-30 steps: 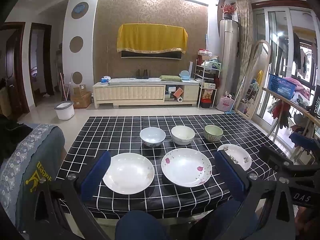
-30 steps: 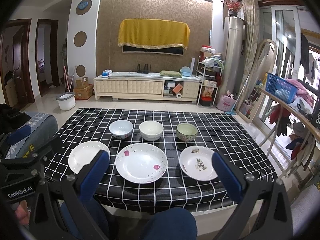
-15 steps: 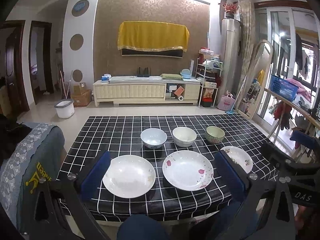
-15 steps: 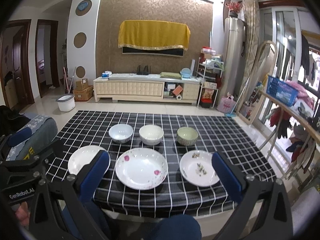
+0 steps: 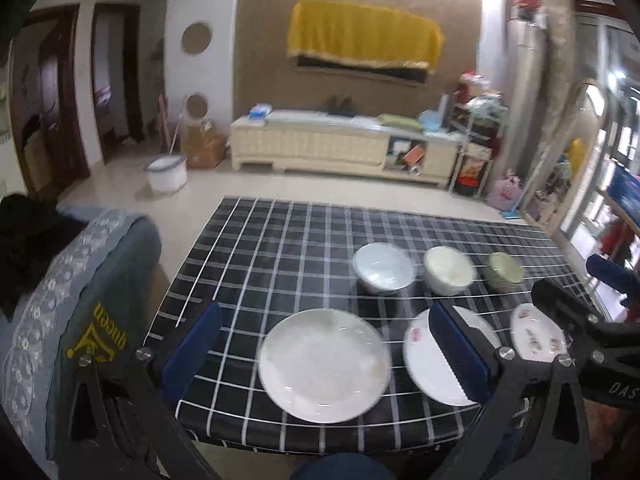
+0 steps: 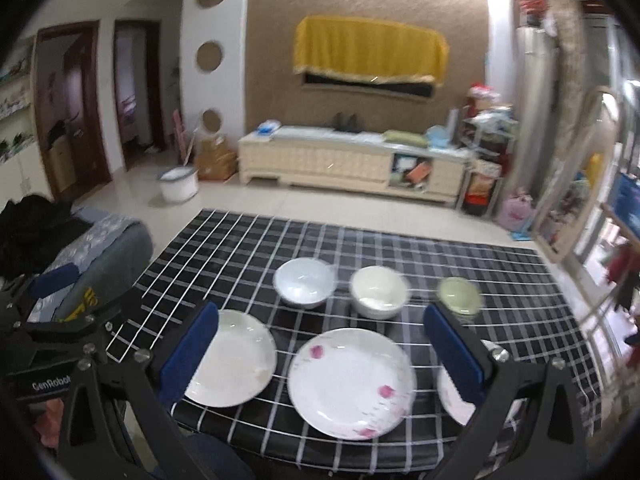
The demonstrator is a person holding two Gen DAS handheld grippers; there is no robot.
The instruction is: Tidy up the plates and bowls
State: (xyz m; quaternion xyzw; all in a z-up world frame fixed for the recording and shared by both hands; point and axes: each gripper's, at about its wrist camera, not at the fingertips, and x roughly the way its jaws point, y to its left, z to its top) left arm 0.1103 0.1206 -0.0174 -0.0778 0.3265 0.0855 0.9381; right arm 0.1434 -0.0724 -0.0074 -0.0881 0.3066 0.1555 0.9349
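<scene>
Three plates lie in a front row on the black checked table [image 5: 280, 248]: a plain white plate [image 5: 324, 364] [image 6: 232, 358], a pink-flowered plate [image 5: 416, 344] [image 6: 352, 380] and a small patterned plate [image 5: 538, 332] [image 6: 452, 396]. Behind them stand a pale blue bowl [image 5: 384, 268] [image 6: 305, 281], a cream bowl [image 5: 448, 270] [image 6: 378, 290] and a green bowl [image 5: 506, 272] [image 6: 460, 294]. My left gripper [image 5: 326, 354] is open and empty above the plain plate. My right gripper [image 6: 322, 354] is open and empty above the flowered plate.
A grey-covered chair [image 5: 80, 300] stands at the table's left. Behind the table is tiled floor with a white bucket [image 5: 166, 172] and a cream TV cabinet [image 5: 344, 148]. A shelf and a clothes rack [image 6: 624, 240] stand on the right.
Both grippers have swung left and tilted; the plates now sit lower and nearer in both views. The images are motion-blurred. No dish has moved on the table.
</scene>
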